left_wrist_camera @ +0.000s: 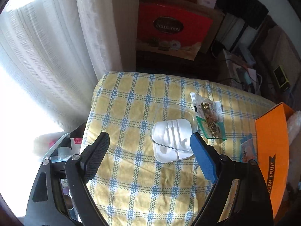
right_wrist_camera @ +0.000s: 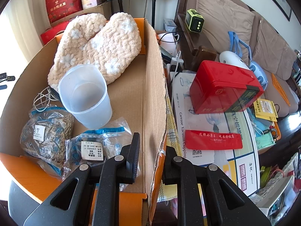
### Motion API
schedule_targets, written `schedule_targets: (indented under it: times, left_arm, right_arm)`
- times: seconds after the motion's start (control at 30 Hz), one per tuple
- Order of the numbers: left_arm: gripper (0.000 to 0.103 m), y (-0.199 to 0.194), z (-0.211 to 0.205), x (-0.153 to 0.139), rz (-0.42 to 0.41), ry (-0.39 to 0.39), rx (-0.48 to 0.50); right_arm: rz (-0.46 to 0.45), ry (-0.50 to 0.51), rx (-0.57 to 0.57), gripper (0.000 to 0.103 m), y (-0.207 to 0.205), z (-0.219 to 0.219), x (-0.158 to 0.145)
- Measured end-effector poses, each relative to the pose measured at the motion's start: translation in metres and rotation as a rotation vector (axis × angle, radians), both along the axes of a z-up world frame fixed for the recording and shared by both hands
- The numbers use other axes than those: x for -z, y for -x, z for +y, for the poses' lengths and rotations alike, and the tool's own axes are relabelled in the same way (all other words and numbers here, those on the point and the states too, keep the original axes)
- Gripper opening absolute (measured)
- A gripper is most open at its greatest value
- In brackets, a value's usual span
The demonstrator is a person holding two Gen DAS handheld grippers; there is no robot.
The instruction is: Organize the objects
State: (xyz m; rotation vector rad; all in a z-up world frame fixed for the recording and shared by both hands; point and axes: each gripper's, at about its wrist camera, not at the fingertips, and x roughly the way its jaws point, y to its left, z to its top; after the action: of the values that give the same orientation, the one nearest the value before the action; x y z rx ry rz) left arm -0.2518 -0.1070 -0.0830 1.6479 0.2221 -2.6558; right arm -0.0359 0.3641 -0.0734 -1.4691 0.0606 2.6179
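In the left wrist view my left gripper [left_wrist_camera: 149, 137] hangs open over a yellow and blue checked tablecloth [left_wrist_camera: 131, 101]. A white ribbed plastic dish [left_wrist_camera: 172, 141] with a clear cover lies just inside its blue right finger [left_wrist_camera: 203, 158], and nothing is between the pads. A clear packet of dried herbs [left_wrist_camera: 208, 120] lies beyond the dish. In the right wrist view my right gripper [right_wrist_camera: 152, 156] is shut on the right wall of an orange cardboard box [right_wrist_camera: 156, 98], one finger inside and one outside. The box holds a fluffy beige knit piece [right_wrist_camera: 97, 49], a translucent cup [right_wrist_camera: 84, 96] and herb packets [right_wrist_camera: 47, 130].
The orange box [left_wrist_camera: 272, 146] stands at the tablecloth's right edge, with a small flat packet [left_wrist_camera: 248, 148] beside it. White curtains [left_wrist_camera: 47, 66] hang on the left. Right of the box lie a red tin [right_wrist_camera: 222, 88], a red pouch [right_wrist_camera: 212, 139], a white carton [right_wrist_camera: 190, 124] and a sofa [right_wrist_camera: 244, 28].
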Motion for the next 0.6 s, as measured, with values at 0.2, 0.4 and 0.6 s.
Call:
schedule_targets:
  times: [0.2, 0.4, 0.6]
  left_arm:
    - [0.086, 0.011, -0.001, 0.009, -0.026, 0.004, -0.004]
    - [0.044, 0.018, -0.001, 0.022, -0.081, -0.037, -0.01]
    - [0.013, 0.015, -0.012, 0.022, -0.079, -0.049, -0.04]
  right_arm:
    - [-0.003, 0.0, 0.001, 0.017, 0.001, 0.0, 0.0]
    - [-0.006, -0.001, 0.002, 0.018, 0.001, 0.0, 0.001]
    - [-0.006, 0.001, 0.003, 0.018, 0.001, 0.0, 0.001]
